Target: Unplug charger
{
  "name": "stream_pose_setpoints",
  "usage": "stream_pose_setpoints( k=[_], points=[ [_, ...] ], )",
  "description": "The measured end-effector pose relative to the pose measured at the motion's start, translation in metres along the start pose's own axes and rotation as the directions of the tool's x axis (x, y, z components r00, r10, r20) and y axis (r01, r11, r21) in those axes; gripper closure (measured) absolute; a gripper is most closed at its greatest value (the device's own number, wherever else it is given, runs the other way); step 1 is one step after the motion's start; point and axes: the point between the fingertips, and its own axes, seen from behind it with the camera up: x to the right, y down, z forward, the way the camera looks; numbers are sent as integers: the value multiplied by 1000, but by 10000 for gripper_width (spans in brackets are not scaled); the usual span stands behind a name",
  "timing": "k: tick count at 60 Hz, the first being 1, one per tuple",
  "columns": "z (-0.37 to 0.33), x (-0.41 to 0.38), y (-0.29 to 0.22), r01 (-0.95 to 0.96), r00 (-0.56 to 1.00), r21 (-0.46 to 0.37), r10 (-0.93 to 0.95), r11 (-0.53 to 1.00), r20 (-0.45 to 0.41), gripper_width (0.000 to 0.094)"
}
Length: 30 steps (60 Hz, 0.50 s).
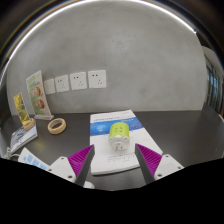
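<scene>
Charger (119,139) between open claw (118,158), base hidden.

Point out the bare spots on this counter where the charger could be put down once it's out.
Bare counter lies past the right finger, from the blue-edged booklet to the wall. A smaller patch sits between the tape roll and the booklet, under the wall sockets. Left of the tape roll is crowded with packets. The open gripper has the charger between its fingers.

charger (119,138) on booklet (120,125) | tape roll (57,125) left | outlets (79,80) behind
</scene>
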Motion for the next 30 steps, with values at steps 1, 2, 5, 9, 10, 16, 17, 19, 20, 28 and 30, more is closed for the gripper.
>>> stream_pose_setpoints(
  k=[1, 2, 5, 9, 10, 16, 17, 19, 20, 28, 30],
  points=[
    [-6, -1, 0, -2, 1000, 5, 2, 1000, -6, 101],
    [-12, -3, 0, -3, 1000, 11, 3, 1000, -11, 102],
    [-33, -10, 3, -4, 1000, 27, 5, 1000, -24, 103],
    [-66, -23, 8, -7, 999, 50, 9, 999, -49, 101],
    [-75, -27, 11, -5, 998, 54, 8, 999, -55, 101],
    [-127, -58, 31, -4, 997, 73, 10, 997, -82, 103],
    [-136, -65, 35, -8, 996, 76, 14, 997, -86, 104],
    [-152, -76, 43, -16, 996, 80, 23, 997, -90, 104],
    [-160, -81, 48, -21, 995, 80, 28, 997, -93, 105],
    [-209, -125, 93, -44, 994, 49, 49, 998, -101, 96],
    [-220, -134, 103, -37, 994, 40, 41, 999, -102, 99]
  ],
)
